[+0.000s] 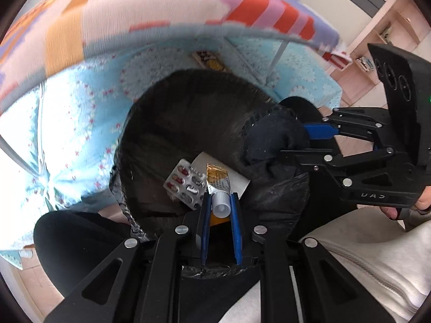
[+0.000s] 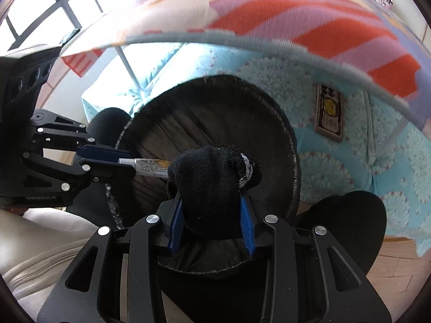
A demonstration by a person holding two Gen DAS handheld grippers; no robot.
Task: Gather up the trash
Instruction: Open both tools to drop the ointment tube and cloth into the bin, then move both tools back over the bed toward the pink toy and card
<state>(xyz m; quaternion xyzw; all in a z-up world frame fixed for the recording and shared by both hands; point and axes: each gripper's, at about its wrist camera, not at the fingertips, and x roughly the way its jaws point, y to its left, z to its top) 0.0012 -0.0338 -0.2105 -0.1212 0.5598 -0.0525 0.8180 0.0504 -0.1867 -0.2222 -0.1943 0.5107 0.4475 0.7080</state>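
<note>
My left gripper [image 1: 220,199] is shut on a yellow ointment tube [image 1: 218,185] with a white cap, held over the mouth of a black-lined trash bin [image 1: 188,75]. A foil blister pack [image 1: 186,183] and a white paper [image 1: 237,181] lie inside the bin. From the right, my right gripper [image 1: 293,141] comes in, shut on a balled black sock [image 1: 272,145]. In the right wrist view the right gripper [image 2: 212,199] grips the sock [image 2: 212,177] above the bin [image 2: 292,140]. At the left, the left gripper [image 2: 126,165] holds the tube [image 2: 148,166].
A striped, colourful blanket [image 1: 161,13] hangs over a light-blue floral bed cover [image 2: 336,188] behind the bin. A small printed packet [image 2: 329,113] rests against that cover. A person's black-clad knees [image 2: 350,223] flank the bin, and a white sleeve [image 1: 363,255] is at lower right.
</note>
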